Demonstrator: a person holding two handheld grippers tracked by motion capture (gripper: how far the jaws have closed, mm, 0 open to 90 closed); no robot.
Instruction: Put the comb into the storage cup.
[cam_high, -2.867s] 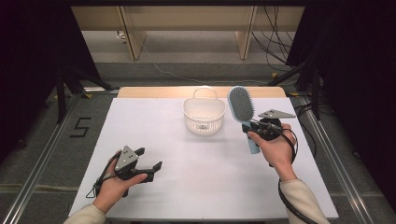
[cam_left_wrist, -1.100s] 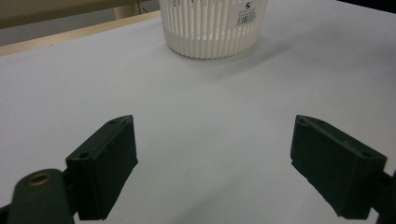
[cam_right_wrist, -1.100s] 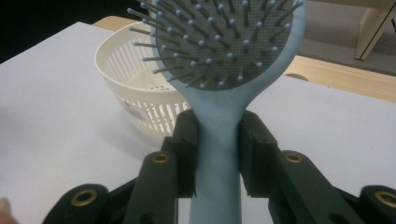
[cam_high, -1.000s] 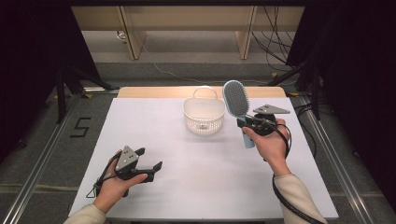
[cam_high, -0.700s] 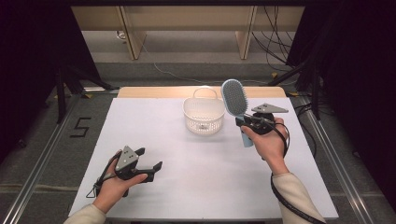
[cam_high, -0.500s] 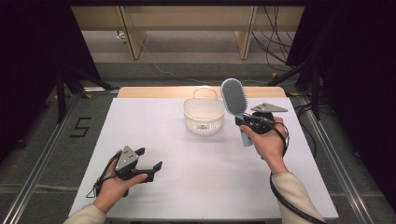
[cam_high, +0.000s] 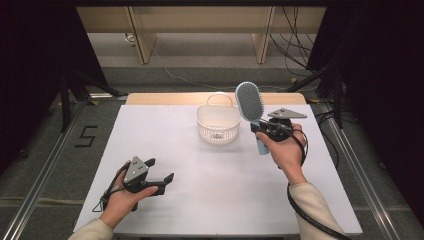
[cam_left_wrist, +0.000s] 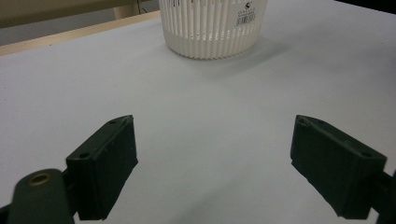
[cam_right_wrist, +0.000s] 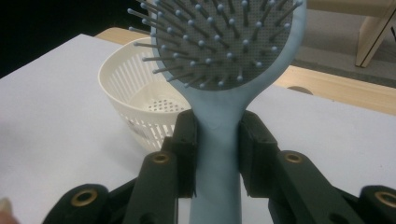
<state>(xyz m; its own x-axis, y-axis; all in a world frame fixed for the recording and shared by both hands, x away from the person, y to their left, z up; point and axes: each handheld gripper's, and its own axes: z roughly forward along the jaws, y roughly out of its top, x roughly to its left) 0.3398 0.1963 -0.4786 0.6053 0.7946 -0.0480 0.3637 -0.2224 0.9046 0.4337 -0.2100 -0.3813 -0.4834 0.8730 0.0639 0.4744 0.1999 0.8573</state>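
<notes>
Now we have the blue hairbrush (cam_high: 248, 104) off the surface (cam_high: 150, 135): a few seconds ago it lay flat at the right of the white basket (cam_high: 217, 124) with our right hand-held gripper (cam_high: 260, 128) closing on its handle, and since then we have raised it and tipped it upright, so that its oval head stands at about two o'clock from the basket, just beside the rim and above it. Over the last half second or so the brush barely shifts, so we seem to be pausing with it in the air. In the right gripper view the jaws are clamped on the pale blue handle (cam_right_wrist: 218, 154) from both sides, just below the neck, with the bristles (cam_right_wrist: 219, 46) facing the camera and the basket's open mouth (cam_right_wrist: 144, 100) behind and to the left. Our left hand-held gripper (cam_high: 162, 181) rests at about seven o'clock on the surface, unmoved through all the frames, well apart from the basket; its jaws stand apart with nothing between them, and the left gripper view looks across bare surface at the basket's slatted wall (cam_left_wrist: 212, 32). We judge that the lift is done and the grip is firm, so what remains is to carry the brush a little towards nine o'clock, over the basket's mouth, lower it and let go. The long handle may catch the rim or the basket's hoop handle (cam_high: 220, 96) if we tilt it carelessly.
</notes>
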